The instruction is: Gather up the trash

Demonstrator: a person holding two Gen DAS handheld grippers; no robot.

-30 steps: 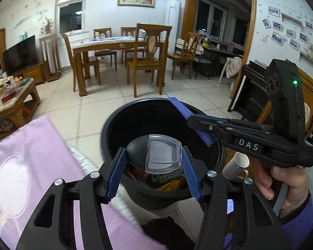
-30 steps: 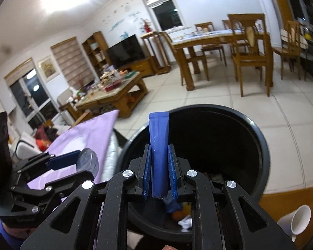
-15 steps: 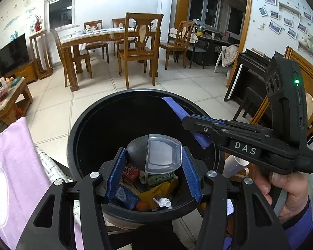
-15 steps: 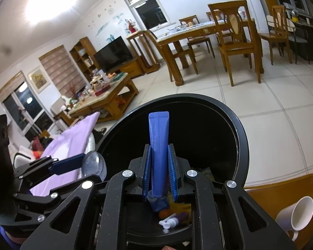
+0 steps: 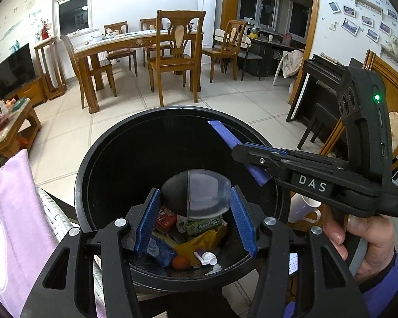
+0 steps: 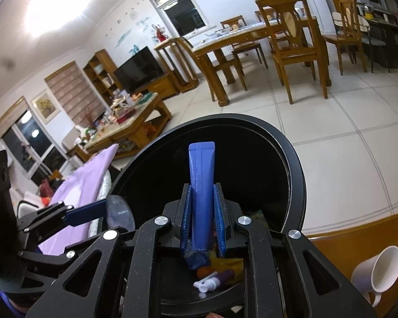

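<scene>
Trash status:
- Blue tube [image 6: 201,185]: between the pads of the right gripper [image 6: 202,188], long axis along the fingers, flat end pointing to 12 o'clock in the right wrist view. It is over the open mouth of the black bin [image 6: 291,145]. Pads sit on both flanks and the tube is gripped. Jaws have just been easing apart a little, with the tube between them.
- Plastic dome [image 5: 196,196], half black and half clear: pinched across its width by the left gripper [image 5: 195,198], also over the bin mouth, nearer the 6 o'clock rim. These jaws have also just been opening slightly, with the dome between them.
- In the left wrist view the right gripper comes in from 3 o'clock, with the tube poking toward 11 o'clock across the bin. A hand [image 5: 363,238] in a purple sleeve holds its handle at 4 o'clock.
- Bin contents, seen past the left fingers: green gum pack [image 5: 203,225], red box [image 5: 165,220], yellow wrapper [image 5: 199,243], small white nozzle piece [image 5: 205,258], orange ball [image 5: 180,262].
- White mug [image 6: 379,273] lies tipped just beside the bin on a wooden surface, at 4 o'clock in the right wrist view.
- Purple cloth [image 5: 13,212] is at 8 o'clock of the bin in the left wrist view.
- Farther out, across the tiled floor: dining table [image 5: 124,42] with chairs at 12 o'clock, cluttered coffee table [image 6: 130,122] and TV [image 6: 139,66] toward 10 o'clock.
</scene>
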